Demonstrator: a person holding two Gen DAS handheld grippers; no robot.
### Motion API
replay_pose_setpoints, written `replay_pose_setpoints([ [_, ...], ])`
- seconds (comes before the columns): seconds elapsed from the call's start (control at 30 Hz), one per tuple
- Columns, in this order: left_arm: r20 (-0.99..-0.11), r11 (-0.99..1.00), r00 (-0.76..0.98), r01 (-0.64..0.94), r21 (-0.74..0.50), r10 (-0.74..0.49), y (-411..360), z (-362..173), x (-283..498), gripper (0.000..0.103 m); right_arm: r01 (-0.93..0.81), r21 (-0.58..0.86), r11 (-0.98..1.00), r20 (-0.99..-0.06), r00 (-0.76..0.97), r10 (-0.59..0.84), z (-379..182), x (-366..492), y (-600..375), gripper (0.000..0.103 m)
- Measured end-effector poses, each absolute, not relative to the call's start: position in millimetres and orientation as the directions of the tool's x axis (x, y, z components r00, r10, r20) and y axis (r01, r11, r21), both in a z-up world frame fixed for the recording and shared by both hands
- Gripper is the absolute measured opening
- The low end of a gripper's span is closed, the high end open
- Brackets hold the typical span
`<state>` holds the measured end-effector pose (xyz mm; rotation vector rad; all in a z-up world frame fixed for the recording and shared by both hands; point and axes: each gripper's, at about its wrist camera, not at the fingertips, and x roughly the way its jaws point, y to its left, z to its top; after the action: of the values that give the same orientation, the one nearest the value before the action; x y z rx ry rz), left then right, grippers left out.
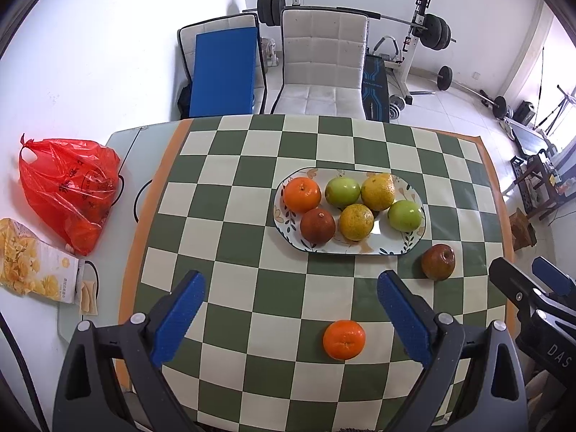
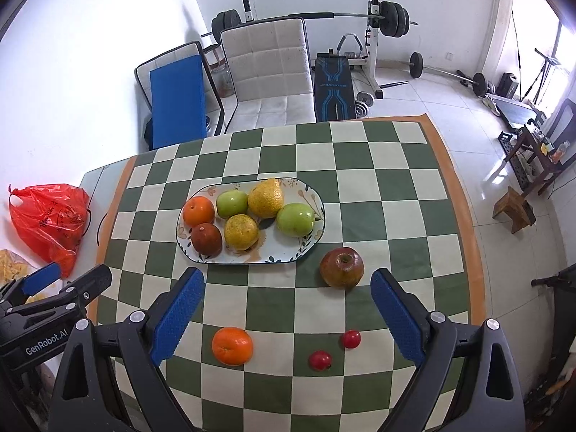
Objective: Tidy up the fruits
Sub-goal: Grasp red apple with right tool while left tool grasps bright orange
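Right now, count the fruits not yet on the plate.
4: an orange and two small red fruits near the grippers, a reddish apple beside the plate.

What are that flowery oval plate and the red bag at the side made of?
The plate looks like glazed ceramic: glossy white with painted leaves and a dark rim that catches the light, though melamine can't be ruled out. The red bag is thin translucent plastic film: it is crinkled and shiny, and orange shapes show through it.
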<state>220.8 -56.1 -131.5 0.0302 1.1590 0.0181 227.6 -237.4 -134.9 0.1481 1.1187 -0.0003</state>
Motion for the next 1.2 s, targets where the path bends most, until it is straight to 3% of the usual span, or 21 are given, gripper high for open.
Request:
replay_pose_setpoints([
  [0.13, -0.928, 1.000, 0.372, 0.003, 0.025, 0.022, -59.6, -143.5, 224.8, 0.098, 0.082, 0.157, 0.984, -0.899, 0.425, 0.108, -140.1, 229.2, -239.0, 0.096],
  [0.2, -0.944, 1.000, 0.331, 0.010, 0.016, 0.012, -62.5, -160.4, 229.2, 0.103, 0.086, 0.168, 0.982, -0.901, 0.418, 0.118, -145.8, 230.8, -241.2, 0.096],
  [0.53, -0.992, 0.995, -0.099, 0.059, -0.083, -0.077, -100.7, -311.1, 222.7, 0.103, 0.197, 0.275, 0.941, -0.941, 0.257, 0.221, -239.0, 248.6, -285.3, 0.095],
  [0.63, -0.983, 0.994, -0.170, 0.073, -0.083, -0.070, -114.3, -342.5, 214.1, 0.103, 0.215, 0.269, 0.939, -0.950, 0.218, 0.222, -264.2, 252.1, -295.8, 0.086],
  [0.73, -0.975, 0.994, -0.215, 0.083, -0.071, -0.052, -124.1, -366.8, 209.5, 0.103, 0.210, 0.236, 0.949, -0.963, 0.179, 0.200, -285.2, 259.4, -301.3, 0.086],
  [0.77, -0.974, 0.994, -0.221, 0.085, -0.074, -0.054, -125.5, -371.3, 209.2, 0.100, 0.209, 0.228, 0.951, -0.967, 0.164, 0.196, -291.9, 262.3, -302.5, 0.086],
  [0.83, -0.977, 0.994, -0.206, 0.082, -0.072, -0.053, -125.6, -373.7, 209.0, 0.081, 0.207, 0.221, 0.953, -0.971, 0.143, 0.194, -302.4, 269.0, -305.2, 0.086],
  [0.87, -0.980, 0.994, -0.188, 0.076, -0.075, -0.060, -124.1, -372.1, 209.7, 0.064, 0.204, 0.212, 0.956, -0.973, 0.132, 0.188, -307.8, 273.2, -305.5, 0.086],
  [1.2, -0.989, 0.999, -0.140, -0.002, -0.045, -0.045, -95.5, -367.1, 218.6, 0.062, 0.227, 0.153, 0.962, -0.988, 0.038, 0.149, -364.4, 317.4, -305.8, 0.086],
])
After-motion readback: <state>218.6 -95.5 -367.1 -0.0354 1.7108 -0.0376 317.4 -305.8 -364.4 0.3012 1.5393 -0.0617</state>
